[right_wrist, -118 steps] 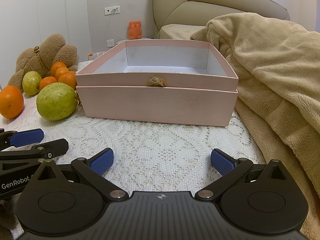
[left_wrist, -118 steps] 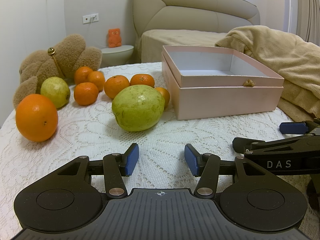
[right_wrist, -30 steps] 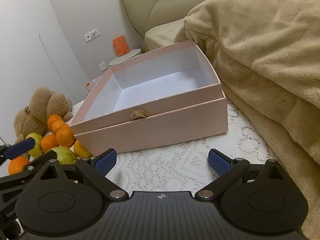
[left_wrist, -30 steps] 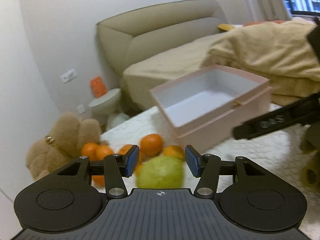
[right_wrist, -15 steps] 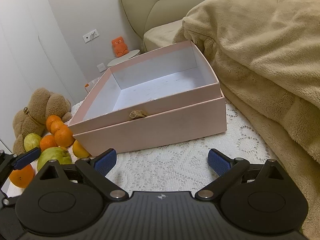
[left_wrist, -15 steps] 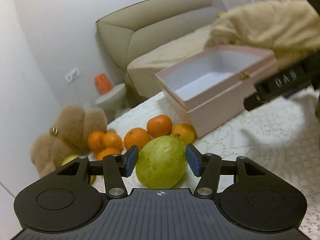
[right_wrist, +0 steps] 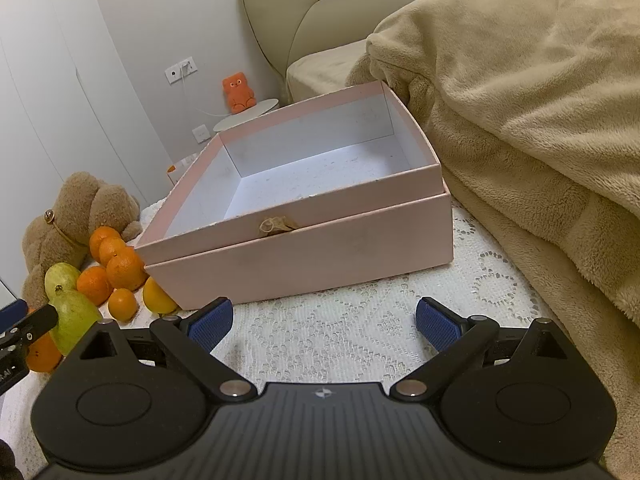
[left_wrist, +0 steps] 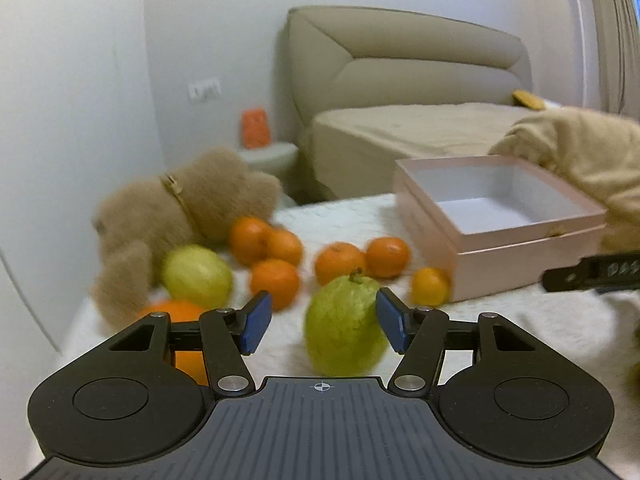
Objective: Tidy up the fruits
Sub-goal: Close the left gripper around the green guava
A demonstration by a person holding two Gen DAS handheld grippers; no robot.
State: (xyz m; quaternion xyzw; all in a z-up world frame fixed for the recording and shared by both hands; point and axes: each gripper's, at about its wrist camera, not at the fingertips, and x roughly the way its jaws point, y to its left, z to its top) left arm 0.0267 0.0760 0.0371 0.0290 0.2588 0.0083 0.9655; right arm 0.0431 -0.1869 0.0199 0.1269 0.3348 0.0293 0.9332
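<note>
The large green guava (left_wrist: 344, 328) stood on the lace tablecloth (right_wrist: 360, 320) with its long axis nearly upright, stem end uppermost and leaning slightly right; it sat between the blue pads of the left gripper (left_wrist: 322, 322), close against the right pad, with a clear gap to the left one; the jaws had just been opening and did not clamp it. A second, smaller guava (left_wrist: 198, 276) lay behind to the left; five tangerines (left_wrist: 275, 283) were clustered beyond, a yellower small fruit (left_wrist: 430, 286) lay against the pink box (left_wrist: 520, 264), and one big orange (left_wrist: 180, 320) showed partly behind the left finger. The box stood open with nothing inside, a small tied bow on its front rim. One brown teddy bear (left_wrist: 180, 216) lay behind the fruit, a beige blanket (right_wrist: 520, 120) to the right. The right gripper (right_wrist: 322, 322) hovered before the box, jaws wide apart over bare cloth. Lettering on the right gripper's arm in the left view was too blurred to read.
</note>
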